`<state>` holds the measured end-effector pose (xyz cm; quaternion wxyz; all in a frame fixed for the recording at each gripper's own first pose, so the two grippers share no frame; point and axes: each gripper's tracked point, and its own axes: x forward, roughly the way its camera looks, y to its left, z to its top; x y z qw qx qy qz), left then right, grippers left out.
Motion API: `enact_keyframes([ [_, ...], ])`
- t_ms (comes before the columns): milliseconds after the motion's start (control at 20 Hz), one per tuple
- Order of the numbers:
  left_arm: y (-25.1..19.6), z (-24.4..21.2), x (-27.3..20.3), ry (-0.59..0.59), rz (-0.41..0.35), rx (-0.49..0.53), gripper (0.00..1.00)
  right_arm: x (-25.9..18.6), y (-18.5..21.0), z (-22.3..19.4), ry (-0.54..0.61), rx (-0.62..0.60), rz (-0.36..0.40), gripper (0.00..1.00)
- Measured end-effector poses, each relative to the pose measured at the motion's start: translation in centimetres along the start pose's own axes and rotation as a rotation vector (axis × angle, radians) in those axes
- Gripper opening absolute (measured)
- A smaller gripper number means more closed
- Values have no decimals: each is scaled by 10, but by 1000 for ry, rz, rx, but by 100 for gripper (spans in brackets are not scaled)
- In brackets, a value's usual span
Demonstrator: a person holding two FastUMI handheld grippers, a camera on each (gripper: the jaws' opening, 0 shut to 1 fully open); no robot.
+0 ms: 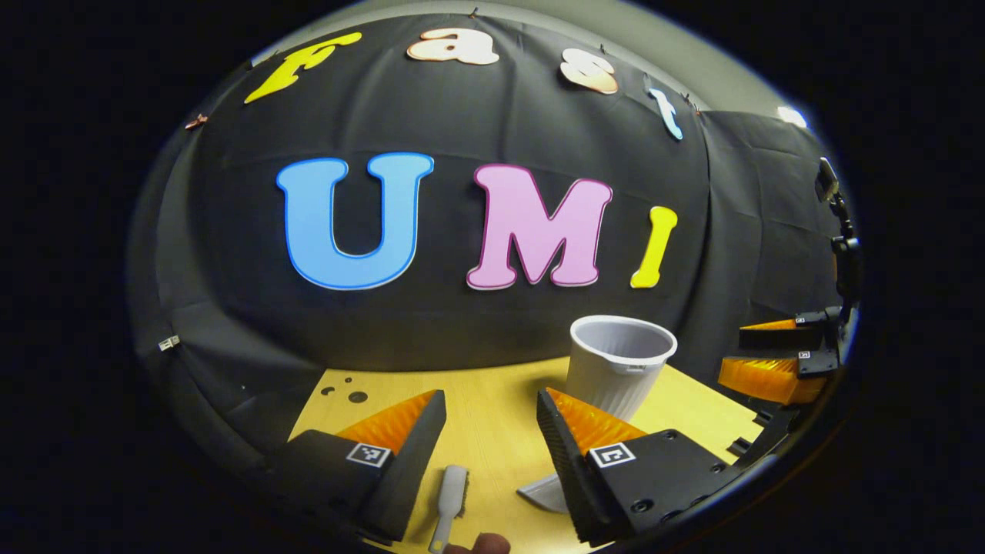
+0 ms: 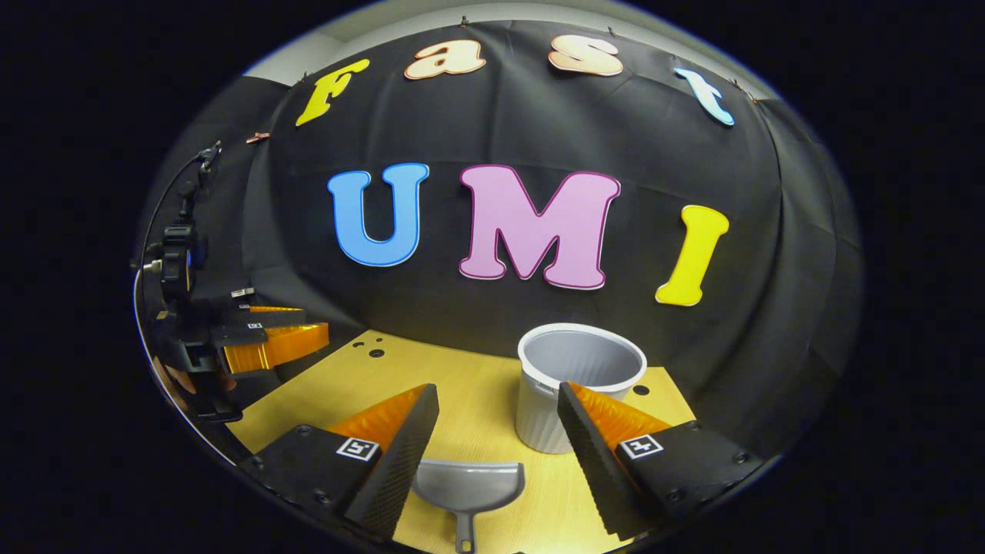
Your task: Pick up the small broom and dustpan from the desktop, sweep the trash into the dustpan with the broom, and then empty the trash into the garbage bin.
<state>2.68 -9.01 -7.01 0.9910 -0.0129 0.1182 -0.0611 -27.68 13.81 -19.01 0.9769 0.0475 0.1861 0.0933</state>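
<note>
Left gripper [image 1: 491, 431]: fingers spread wide apart, holding nothing; it hangs above the near part of the light wooden bench top [image 1: 492, 400], pointing at the far edge.
Small broom: the small grey plastic hand broom with pale bristles [image 1: 450, 504] lies flat on the bench near its front edge, seen between the left gripper's fingers and closer to the left one, not touched by either; its handle points to the front edge.
Dustpan: the grey plastic dustpan with a short handle [image 2: 468, 488] lies flat on the bench near the front edge, between the right gripper's fingers, its open mouth toward the far edge and its handle toward the front. In the left gripper view one pale corner of it [image 1: 542, 492] shows beside that gripper's right finger.
Right gripper [image 2: 499, 435]: fingers wide open, empty, hanging above the dustpan without touching it. In the left gripper view it appears at the bench's right edge [image 1: 777, 358].
Garbage bin: the pale grey ribbed plastic bin with a round rim [image 2: 577, 385] stands upright on the bench beyond the dustpan, toward the far edge, its inside showing no contents.
Trash: cannot be made out on the bench.
</note>
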Motion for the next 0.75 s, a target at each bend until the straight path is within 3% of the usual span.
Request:
enact_keyframes([
  [150,-8,20,-3,-74,-2,-29,86,-1,-6,13,-37,3,-5,97],
  [300,-19,29,-3,-112,-5,7,95,-1,-5,20,-56,21,-11,97],
  [750,-59,48,9,-124,-60,69,95,-23,-20,46,-112,38,-54,97],
])
